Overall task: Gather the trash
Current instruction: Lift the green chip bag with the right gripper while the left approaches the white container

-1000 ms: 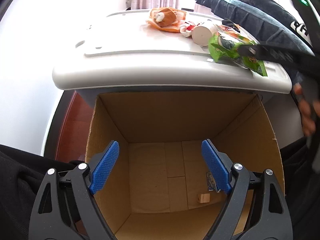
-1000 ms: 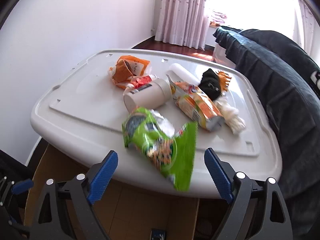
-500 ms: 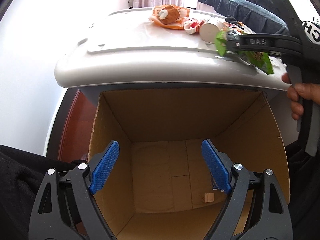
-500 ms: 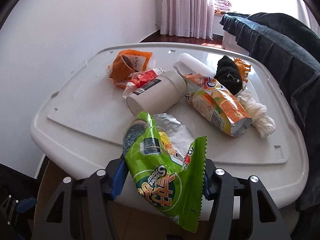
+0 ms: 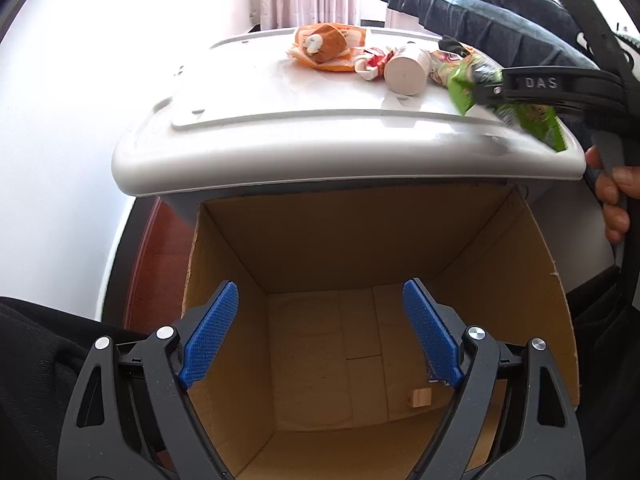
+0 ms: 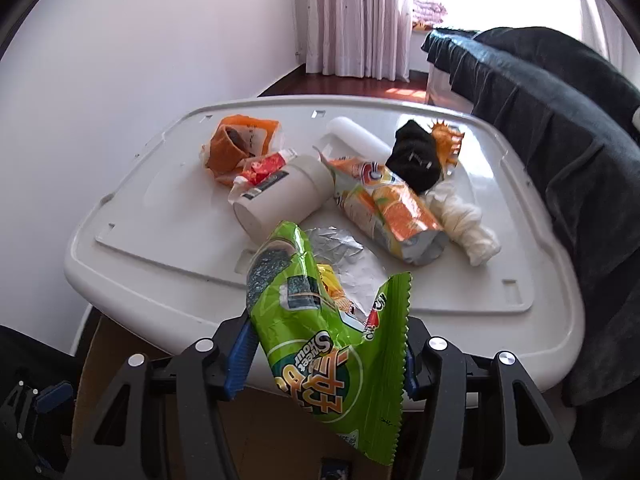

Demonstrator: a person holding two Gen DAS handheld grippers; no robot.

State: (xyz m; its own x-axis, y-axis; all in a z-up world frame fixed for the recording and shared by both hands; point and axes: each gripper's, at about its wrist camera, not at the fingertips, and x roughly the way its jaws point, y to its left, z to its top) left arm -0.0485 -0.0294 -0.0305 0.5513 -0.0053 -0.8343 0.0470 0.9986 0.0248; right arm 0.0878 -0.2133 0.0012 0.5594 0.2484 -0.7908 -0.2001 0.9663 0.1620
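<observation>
Green snack bag (image 6: pixel 320 332) — light, crinkly, slippery: your right gripper (image 6: pixel 324 354) is clenching its middle; left gripper (image 5: pixel 320 336) is gaping, box (image 5: pixel 500 280) at six o'clock.

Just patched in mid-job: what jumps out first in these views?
The right gripper, jaws just closed, pinches a green snack bag at the white lid's near edge. More litter lies behind it. The open left gripper hangs over a cardboard box.

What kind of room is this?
Probably a room in a home: pink curtains at a bright window, a wooden floor, and a white storage-bin lid serving as a table.
</observation>
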